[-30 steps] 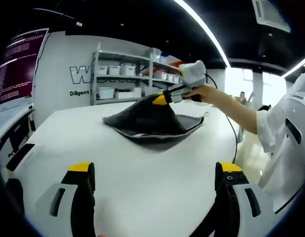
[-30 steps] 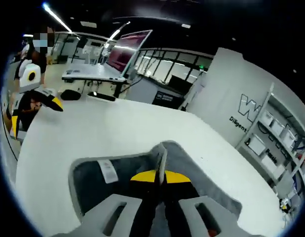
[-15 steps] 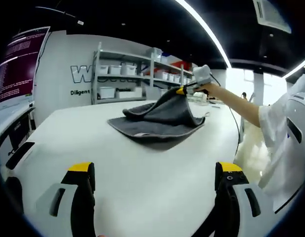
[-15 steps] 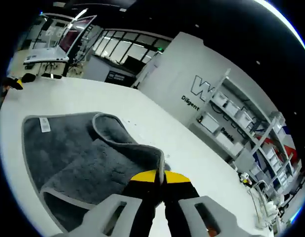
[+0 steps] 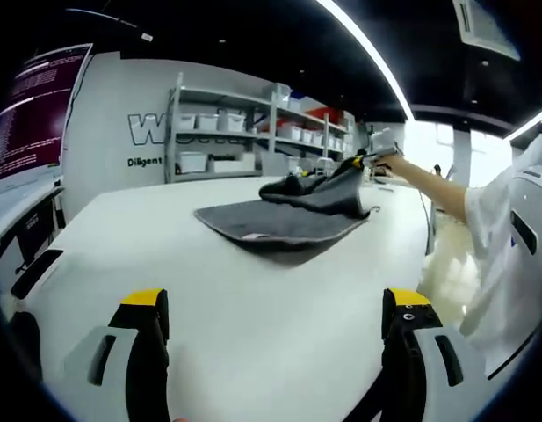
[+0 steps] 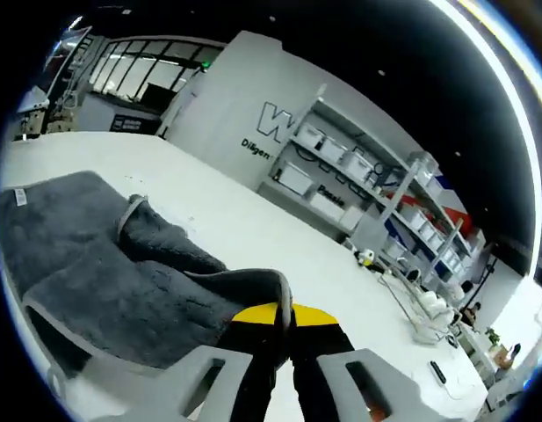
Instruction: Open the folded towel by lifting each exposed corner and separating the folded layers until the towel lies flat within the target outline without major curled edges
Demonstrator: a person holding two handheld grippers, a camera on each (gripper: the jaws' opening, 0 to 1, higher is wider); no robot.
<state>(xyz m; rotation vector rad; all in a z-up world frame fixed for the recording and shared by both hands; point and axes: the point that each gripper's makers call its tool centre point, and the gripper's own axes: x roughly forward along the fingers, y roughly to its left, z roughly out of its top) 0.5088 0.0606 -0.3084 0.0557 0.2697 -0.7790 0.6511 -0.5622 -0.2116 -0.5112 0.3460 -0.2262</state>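
Left gripper view, own tongs: the left gripper [image 5: 275, 352] hangs low over the white tabletop [image 5: 253, 299], its two yellow-tipped black jaws wide apart with nothing between them.
Left gripper view, towel: the dark grey terry towel with a pale stitched edge [image 5: 284, 218] lies toward the far side of the table, well apart from these jaws. Its near part is flat; its far right part rises in a bunched fold toward the other tool.
Left gripper view, other tool: the right gripper [image 5: 365, 161], held in a person's hand [image 5: 395, 164], has the raised towel edge at its tip, above the table.
Right gripper view, own tongs: the right gripper [image 6: 285, 318] has its jaws pressed together on the pale towel edge [image 6: 284, 294].
Right gripper view, towel: the towel [image 6: 95, 281] spreads left of the jaws, one layer peeled up and draped, a rumpled ridge [image 6: 143, 230] across the middle, a small white label [image 6: 22, 197] at the far corner.
Target outline: cannot be made out in either view.
Risk, drag: with the left gripper off the cloth, a continued pull would likely slide the whole towel instead of parting layers.
Risk, curl: releasing here would probably leave the ridge bunched and the edge curled.
Risk, slip: the hold is on the hem only; a sharp tug may free it.
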